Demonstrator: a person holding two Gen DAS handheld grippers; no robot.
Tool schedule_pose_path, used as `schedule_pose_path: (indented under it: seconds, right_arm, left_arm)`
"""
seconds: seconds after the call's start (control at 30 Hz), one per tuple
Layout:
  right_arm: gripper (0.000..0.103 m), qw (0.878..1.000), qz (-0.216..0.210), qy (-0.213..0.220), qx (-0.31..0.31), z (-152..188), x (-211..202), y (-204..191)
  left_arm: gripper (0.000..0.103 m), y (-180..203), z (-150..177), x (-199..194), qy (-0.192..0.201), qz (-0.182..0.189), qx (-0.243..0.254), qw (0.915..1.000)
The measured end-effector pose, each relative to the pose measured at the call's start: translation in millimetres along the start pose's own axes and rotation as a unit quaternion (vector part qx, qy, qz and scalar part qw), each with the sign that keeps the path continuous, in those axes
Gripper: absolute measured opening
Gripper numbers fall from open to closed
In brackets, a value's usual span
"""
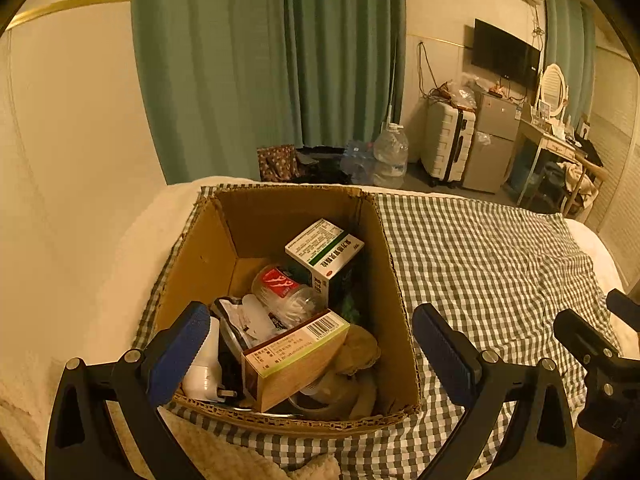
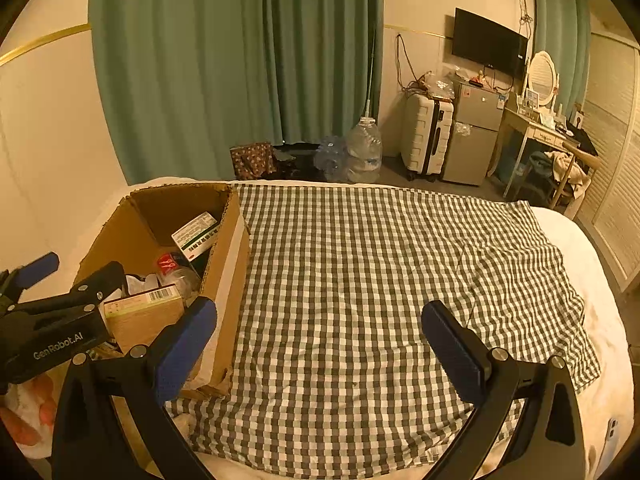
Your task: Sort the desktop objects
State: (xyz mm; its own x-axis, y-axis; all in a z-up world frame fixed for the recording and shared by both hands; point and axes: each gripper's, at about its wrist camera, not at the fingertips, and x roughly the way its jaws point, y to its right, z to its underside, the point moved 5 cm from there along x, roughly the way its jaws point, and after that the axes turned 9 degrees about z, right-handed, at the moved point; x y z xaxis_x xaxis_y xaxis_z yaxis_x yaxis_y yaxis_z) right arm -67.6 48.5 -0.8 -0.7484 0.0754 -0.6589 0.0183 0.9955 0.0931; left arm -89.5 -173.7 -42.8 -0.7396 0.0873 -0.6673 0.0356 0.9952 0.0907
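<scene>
Covering a white bed (image 2: 576, 236), a checked cloth (image 2: 360, 280) lies bare under green curtains (image 2: 240, 72).

At ten o'clock on the cloth sits one cardboard box (image 1: 384, 264) holding two medicine cartons, one white-green (image 1: 324, 248), one tan (image 1: 296, 354), plus one clear bottle (image 1: 286, 288) and one white plug (image 1: 206, 368). Left gripper (image 1: 312, 344) hangs over the box, right gripper (image 2: 320, 336) over cloth; both sets of fingers spread wide, empty. One suitcase (image 2: 426, 136), one television (image 2: 488, 42) at one o'clock.
</scene>
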Motion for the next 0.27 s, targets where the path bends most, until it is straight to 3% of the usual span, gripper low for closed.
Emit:
schedule_pose_path:
  seconds: [0.1,0.2,0.27]
  right_arm:
    - [0.103,1.000,0.002,0.000,-0.001,0.5,-0.6,0.5]
    - [0.103,1.000,0.001,-0.003,-0.007,2.4,0.7,-1.4]
    - [0.103,1.000,0.000,-0.007,-0.011,3.8,2.0,-3.1]
  left_arm:
    - [0.103,-0.4,3.7,1.3,-0.001,-0.005,0.004,1.0000]
    - [0.103,-3.0,8.0,7.2,-0.018,-0.047,0.020,0.9986]
    - [0.103,-2.6,8.9,7.1,-0.013,-0.039,0.021,0.9989]
